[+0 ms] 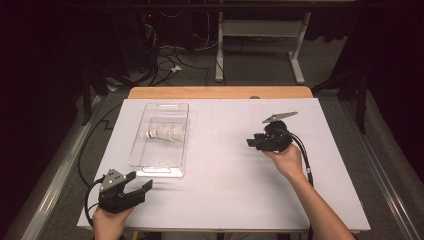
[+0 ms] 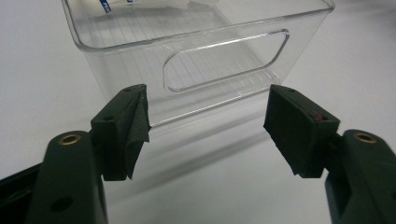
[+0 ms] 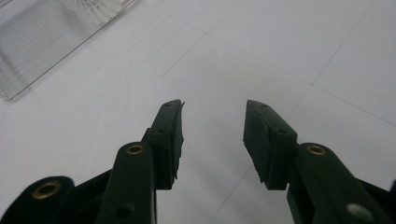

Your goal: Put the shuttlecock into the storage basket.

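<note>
The left gripper (image 1: 137, 187) sits close to the near end of the clear box (image 1: 162, 167). Its jaws are wide open and hold nothing. To do this well, it should slide straight in and pinch the box wall at the handle hole (image 2: 224, 60). Farther off, the right gripper (image 1: 255, 141) is half open and empty. A white shuttlecock (image 1: 162, 133) lies inside the box.
</note>
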Motion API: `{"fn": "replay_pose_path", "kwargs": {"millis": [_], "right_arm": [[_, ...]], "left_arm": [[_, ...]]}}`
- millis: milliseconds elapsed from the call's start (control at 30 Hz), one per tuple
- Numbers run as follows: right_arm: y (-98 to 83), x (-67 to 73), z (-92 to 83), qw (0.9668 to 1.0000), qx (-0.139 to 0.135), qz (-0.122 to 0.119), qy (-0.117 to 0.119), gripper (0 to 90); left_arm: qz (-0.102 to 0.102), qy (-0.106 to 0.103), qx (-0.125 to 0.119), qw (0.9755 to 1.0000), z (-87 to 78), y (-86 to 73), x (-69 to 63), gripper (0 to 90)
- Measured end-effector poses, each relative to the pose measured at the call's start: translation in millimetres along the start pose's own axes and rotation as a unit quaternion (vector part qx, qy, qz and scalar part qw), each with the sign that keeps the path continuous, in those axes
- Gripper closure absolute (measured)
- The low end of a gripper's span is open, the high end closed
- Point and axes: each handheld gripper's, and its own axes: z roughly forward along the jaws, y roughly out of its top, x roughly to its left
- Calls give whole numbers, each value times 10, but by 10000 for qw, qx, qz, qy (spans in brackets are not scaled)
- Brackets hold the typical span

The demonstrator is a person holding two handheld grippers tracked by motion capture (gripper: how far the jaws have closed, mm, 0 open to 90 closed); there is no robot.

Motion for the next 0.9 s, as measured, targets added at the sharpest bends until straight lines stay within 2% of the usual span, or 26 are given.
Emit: {"fn": "replay_pose_path", "kwargs": {"millis": [500,900], "right_arm": [[-111,-35,-53,9999,20,32,-98,573],[-257,-104,-216,9997,-72,162,-196,533]], "left_arm": [[-18,-8,-2,10000,-1,-2,3,318],[10,6,6,10000,-3,-1,-7,319]]}}
